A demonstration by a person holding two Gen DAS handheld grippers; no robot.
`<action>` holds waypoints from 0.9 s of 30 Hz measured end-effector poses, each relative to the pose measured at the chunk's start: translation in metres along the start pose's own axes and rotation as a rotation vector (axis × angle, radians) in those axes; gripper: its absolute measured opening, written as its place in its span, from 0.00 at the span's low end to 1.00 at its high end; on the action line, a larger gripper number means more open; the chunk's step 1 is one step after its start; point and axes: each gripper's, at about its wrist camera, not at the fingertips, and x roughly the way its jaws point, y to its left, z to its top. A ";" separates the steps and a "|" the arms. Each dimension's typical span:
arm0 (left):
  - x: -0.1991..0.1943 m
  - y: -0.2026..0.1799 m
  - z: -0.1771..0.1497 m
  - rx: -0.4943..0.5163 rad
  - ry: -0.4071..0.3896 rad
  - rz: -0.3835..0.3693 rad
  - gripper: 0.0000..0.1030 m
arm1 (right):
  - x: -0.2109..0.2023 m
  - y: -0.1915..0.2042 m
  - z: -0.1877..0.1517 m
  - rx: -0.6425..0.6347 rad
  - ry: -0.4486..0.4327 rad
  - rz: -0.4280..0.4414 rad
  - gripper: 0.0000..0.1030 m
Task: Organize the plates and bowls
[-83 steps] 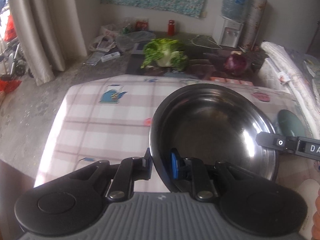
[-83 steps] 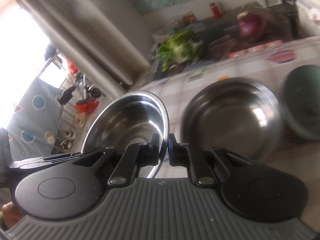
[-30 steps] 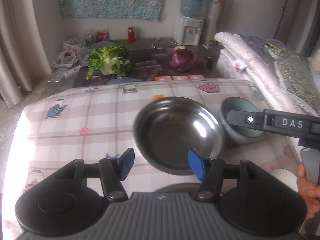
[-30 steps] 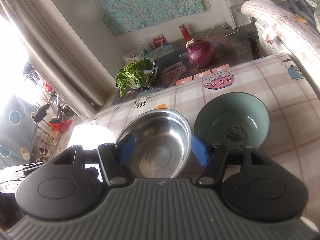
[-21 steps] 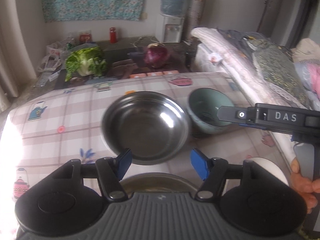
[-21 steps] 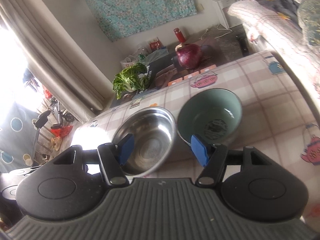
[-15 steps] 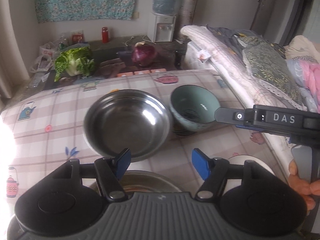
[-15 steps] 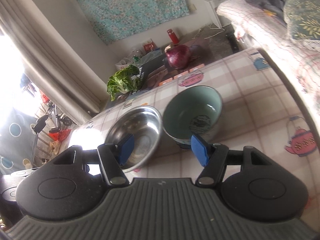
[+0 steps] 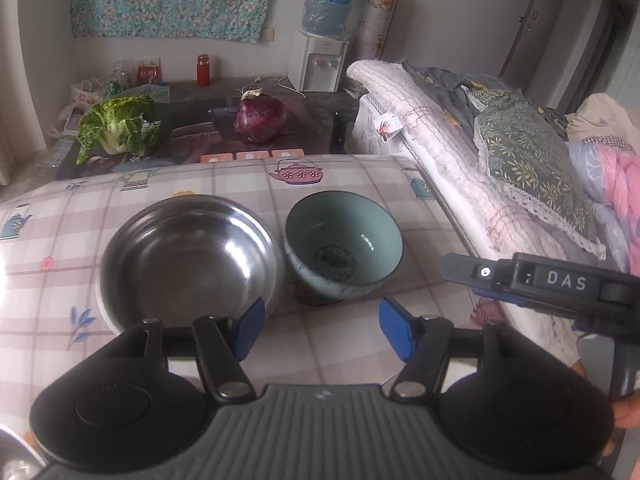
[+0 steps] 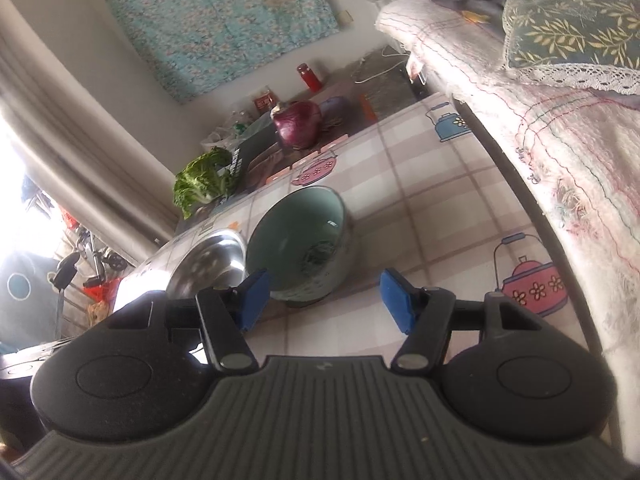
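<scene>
My right gripper (image 10: 320,298) and left gripper (image 9: 320,330) empty, jaws narrowing — straddle green bowl (image 10: 296,240) rim squarely, clear of steel bowl (image 9: 188,256).

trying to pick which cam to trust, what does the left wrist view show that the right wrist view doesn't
Only the left wrist view shows the water dispenser, the right gripper's side with nothing between its closing jaws, and the left gripper, jaws closing on nothing.

Only the right wrist view shows the bright window and the right gripper head-on.

Both show the steel bowl beside the green bowl on the tablecloth, plus cabbage and onion.
</scene>
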 end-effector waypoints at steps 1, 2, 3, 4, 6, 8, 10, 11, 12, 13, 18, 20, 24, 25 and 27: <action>0.005 -0.001 0.002 -0.010 0.004 -0.004 0.59 | 0.004 -0.002 0.003 0.004 0.004 0.001 0.56; 0.009 -0.001 0.005 -0.019 0.010 -0.009 0.57 | 0.008 -0.003 0.006 0.005 0.008 0.003 0.54; 0.015 -0.002 0.007 -0.026 0.017 -0.012 0.55 | 0.014 -0.004 0.009 0.005 0.012 0.003 0.53; 0.020 -0.002 0.010 -0.034 0.022 -0.011 0.54 | 0.019 -0.004 0.011 0.004 0.017 0.003 0.50; 0.030 -0.003 0.015 -0.048 0.032 0.000 0.49 | 0.031 -0.005 0.016 0.001 0.028 0.002 0.46; 0.041 -0.002 0.018 -0.062 0.050 0.013 0.44 | 0.044 -0.006 0.021 0.002 0.040 -0.004 0.38; 0.052 0.000 0.020 -0.078 0.071 0.020 0.38 | 0.058 -0.008 0.025 0.009 0.055 -0.008 0.35; 0.056 0.001 0.021 -0.085 0.081 0.026 0.34 | 0.064 -0.008 0.027 0.009 0.061 -0.010 0.31; 0.060 0.002 0.021 -0.090 0.089 0.030 0.31 | 0.070 -0.008 0.028 0.007 0.066 -0.014 0.30; 0.063 0.004 0.021 -0.096 0.096 0.033 0.30 | 0.075 -0.009 0.029 0.003 0.070 -0.018 0.28; 0.073 0.006 0.024 -0.118 0.098 0.036 0.28 | 0.097 -0.008 0.032 -0.009 0.090 -0.040 0.20; 0.075 0.006 0.026 -0.125 0.100 0.037 0.26 | 0.104 -0.008 0.033 -0.011 0.098 -0.032 0.15; 0.084 0.005 0.028 -0.152 0.105 0.062 0.24 | 0.112 -0.003 0.033 -0.040 0.101 -0.048 0.15; 0.085 0.005 0.028 -0.157 0.105 0.067 0.24 | 0.112 -0.004 0.033 -0.036 0.105 -0.044 0.15; 0.086 0.003 0.027 -0.157 0.101 0.071 0.24 | 0.111 -0.006 0.033 -0.036 0.113 -0.041 0.15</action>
